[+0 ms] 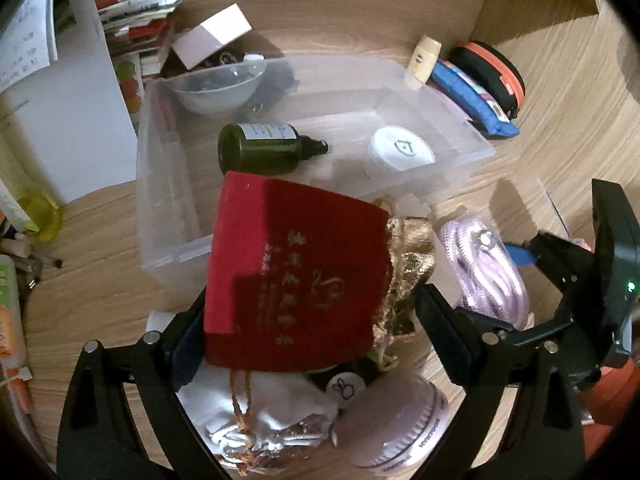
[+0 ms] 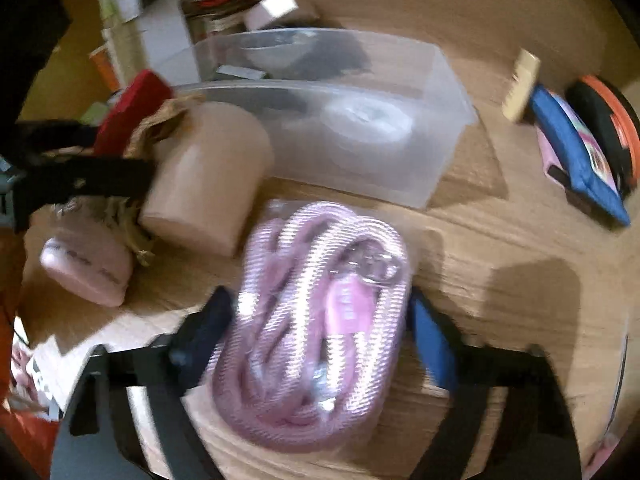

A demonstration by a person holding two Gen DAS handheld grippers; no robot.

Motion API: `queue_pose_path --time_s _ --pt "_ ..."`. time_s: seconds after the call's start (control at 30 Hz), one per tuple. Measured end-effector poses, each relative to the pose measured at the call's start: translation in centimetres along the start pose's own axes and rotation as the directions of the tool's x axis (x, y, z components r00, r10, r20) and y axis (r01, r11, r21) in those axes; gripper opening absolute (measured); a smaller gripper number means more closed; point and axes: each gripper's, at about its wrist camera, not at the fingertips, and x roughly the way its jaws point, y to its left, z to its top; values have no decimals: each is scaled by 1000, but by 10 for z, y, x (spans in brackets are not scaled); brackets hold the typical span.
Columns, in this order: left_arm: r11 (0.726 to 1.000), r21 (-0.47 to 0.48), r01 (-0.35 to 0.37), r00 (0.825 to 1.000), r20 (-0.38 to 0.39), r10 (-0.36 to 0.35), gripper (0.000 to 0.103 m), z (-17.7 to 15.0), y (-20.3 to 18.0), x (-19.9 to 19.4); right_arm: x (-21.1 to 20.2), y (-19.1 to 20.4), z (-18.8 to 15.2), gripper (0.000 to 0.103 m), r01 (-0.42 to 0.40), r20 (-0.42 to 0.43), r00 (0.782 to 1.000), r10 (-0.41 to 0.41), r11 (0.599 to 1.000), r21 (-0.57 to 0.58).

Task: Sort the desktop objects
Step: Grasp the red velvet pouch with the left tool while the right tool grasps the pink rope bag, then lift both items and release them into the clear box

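My left gripper (image 1: 308,320) is shut on a red velvet pouch (image 1: 296,276) with gold lettering and a gold cloth end, held above the desk just in front of the clear plastic bin (image 1: 160,208). The bin holds a dark green bottle (image 1: 264,148) and a white round jar (image 1: 400,150). In the right wrist view my right gripper (image 2: 316,332) stands around a bagged coil of pink rope (image 2: 316,320) lying on the desk, its pads (image 2: 432,340) at both sides of the bag. The frame is blurred, so contact is unclear.
A silver pouch (image 1: 260,420) and a pink round case (image 1: 396,424) lie under the left gripper. A pink cylinder (image 2: 208,176) stands beside the bin (image 2: 440,128). A blue pouch (image 1: 472,96), an orange-rimmed black case (image 1: 492,76) and a cream tube (image 1: 426,58) lie at the right. Papers and boxes (image 1: 60,100) stand at the left.
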Motion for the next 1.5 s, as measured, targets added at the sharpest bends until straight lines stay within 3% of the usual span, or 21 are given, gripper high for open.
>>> queue_pose_path --time_s 0.13,0.23,0.33,0.57,0.83,1.1,1.5 --pt "1000 25 -18 1000 15 18 56 -4 -6 -7 -5 -5 -3 56 -42 5 999 42 999 19" --pt "998 27 -62 998 22 61 46 -8 -4 -7 -12 -15 -5 50 -76 25 997 74 995 61" --pt "998 -11 -65 998 17 65 36 -14 4 -9 -21 -24 -6 49 -124 58 991 118 987 107" --pt "996 -37 -81 992 94 84 36 -15 4 -40 -54 -28 4 49 -97 155 984 81 991 94" --pt "993 -56 -108 974 192 117 36 -2 5 -74 -83 -31 32 49 -60 275 961 37 995 76" --pt "989 -78 -126 955 260 143 36 20 6 -91 -95 -38 68 49 -88 363 930 51 993 84" --pt "985 -97 -141 936 310 164 36 52 10 -97 -78 -31 124 49 -98 372 925 81 995 29"
